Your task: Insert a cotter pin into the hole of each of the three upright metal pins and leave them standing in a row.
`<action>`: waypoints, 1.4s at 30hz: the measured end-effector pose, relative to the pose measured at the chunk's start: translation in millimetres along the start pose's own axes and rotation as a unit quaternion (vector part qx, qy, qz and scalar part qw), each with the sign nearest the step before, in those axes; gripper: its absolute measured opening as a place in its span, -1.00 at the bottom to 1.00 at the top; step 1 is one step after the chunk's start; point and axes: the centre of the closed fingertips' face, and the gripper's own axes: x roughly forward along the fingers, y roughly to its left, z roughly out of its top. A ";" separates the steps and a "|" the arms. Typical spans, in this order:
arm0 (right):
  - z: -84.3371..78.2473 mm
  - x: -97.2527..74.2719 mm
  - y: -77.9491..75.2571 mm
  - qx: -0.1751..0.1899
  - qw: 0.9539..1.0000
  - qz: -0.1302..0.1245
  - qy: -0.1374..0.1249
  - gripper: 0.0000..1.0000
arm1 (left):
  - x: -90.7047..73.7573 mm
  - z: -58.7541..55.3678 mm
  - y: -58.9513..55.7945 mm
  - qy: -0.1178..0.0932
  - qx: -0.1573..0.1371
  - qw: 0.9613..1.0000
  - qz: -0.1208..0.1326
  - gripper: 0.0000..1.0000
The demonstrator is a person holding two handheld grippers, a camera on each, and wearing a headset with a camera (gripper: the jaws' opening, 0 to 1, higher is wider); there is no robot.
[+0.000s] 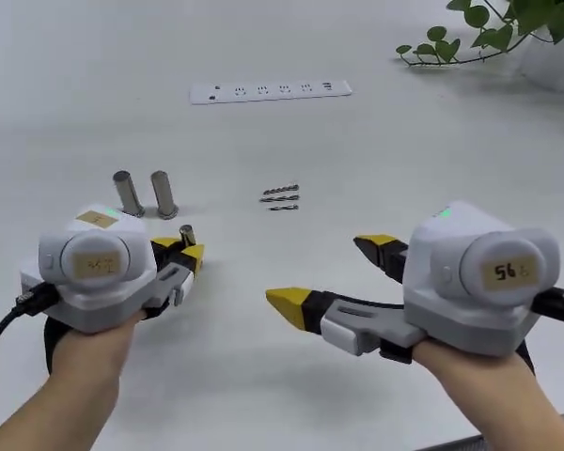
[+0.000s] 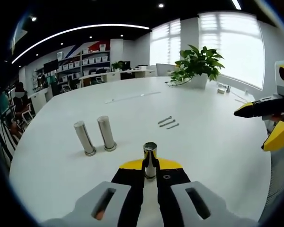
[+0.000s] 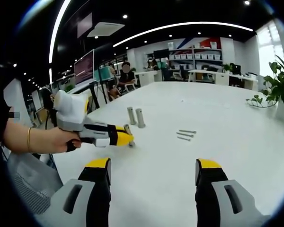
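Observation:
Two metal pins stand upright side by side on the white table; they appear again in the left gripper view and the right gripper view. A third metal pin is upright between the yellow-tipped jaws of my left gripper, which is shut on it; its top shows in the head view. Three cotter pins lie in a small row at mid table, also seen as cotter pins. My right gripper hovers open, its jaws wide apart, short of the cotter pins.
A white power strip lies at the far side of the table. A potted plant stands at the far right corner. Desks, shelves and seated people fill the room behind the table.

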 end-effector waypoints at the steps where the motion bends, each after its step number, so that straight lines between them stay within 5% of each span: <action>1: 0.1 -0.3 -0.4 0.001 1.000 0.000 -0.001 0.39 | 0.5 -0.3 -0.2 0.000 0.001 1.000 -0.001 -0.89; 25: -0.2 -0.7 -2.1 0.019 1.000 0.005 0.000 0.28 | 2.1 -5.1 -4.8 0.001 0.039 0.999 0.011 -0.86; 34: 3.2 -1.7 -9.1 0.009 1.000 0.015 0.012 0.23 | 0.4 -3.7 -8.2 0.003 0.032 0.999 -0.002 -0.56; 42: 20.4 4.6 -30.6 -0.031 0.999 0.025 0.034 0.01 | -10.7 13.6 -6.9 -0.028 0.002 1.000 -0.008 -0.21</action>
